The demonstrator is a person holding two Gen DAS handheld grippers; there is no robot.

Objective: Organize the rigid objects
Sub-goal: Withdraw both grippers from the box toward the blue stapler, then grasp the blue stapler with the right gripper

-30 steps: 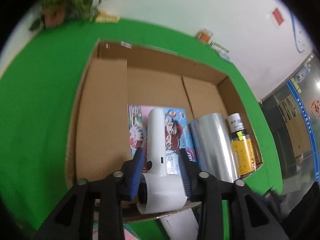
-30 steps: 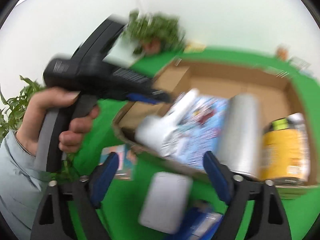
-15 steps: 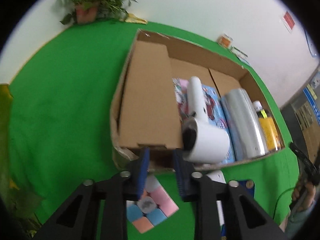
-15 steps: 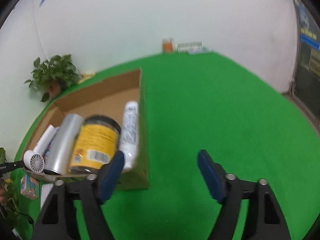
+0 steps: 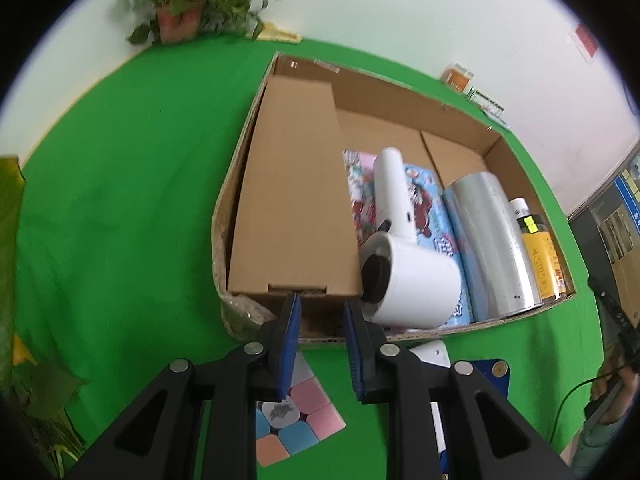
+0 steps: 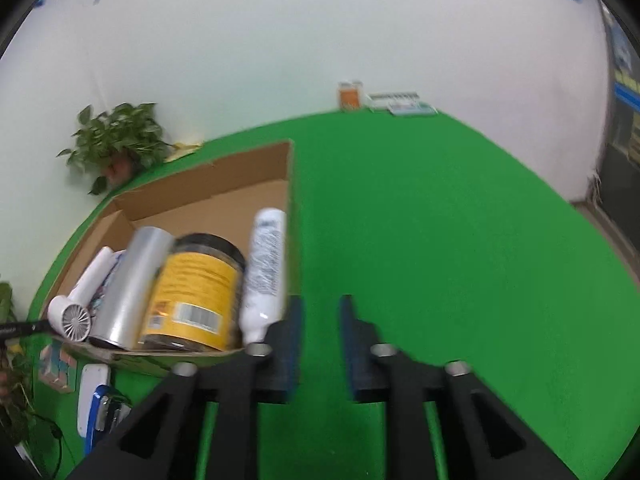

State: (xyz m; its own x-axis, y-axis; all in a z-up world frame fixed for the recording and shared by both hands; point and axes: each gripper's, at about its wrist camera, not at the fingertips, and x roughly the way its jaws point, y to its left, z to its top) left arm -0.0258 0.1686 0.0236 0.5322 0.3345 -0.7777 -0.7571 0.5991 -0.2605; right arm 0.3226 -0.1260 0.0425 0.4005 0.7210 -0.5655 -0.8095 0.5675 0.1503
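Left gripper (image 5: 319,340) sits at the near edge of the cardboard box (image 5: 384,92), jaws drawn in as narrow as they go, nothing between them. Just below it on the green cloth (image 5: 120,200) lies a pastel puzzle cube (image 5: 298,420).

Inside the box, a white hair dryer (image 5: 404,264) lies on a colourful picture book (image 5: 424,196), its barrel at the near wall and its handle pointing to the far side. To its right come a silver roll (image 5: 490,240), then a yellow-labelled jar (image 5: 542,256) and a white tube (image 5: 519,206) against the right wall. A folded cardboard flap (image 5: 292,200) covers the left part.

Right gripper (image 6: 320,344) is over bare green cloth just right of the box; its jaws have just been closing and stand part-way in, gripping nothing. From that side the jar (image 6: 196,292) lies between the silver roll (image 6: 128,280) and the tube (image 6: 264,264). A potted plant (image 6: 116,140) stands by the far wall.
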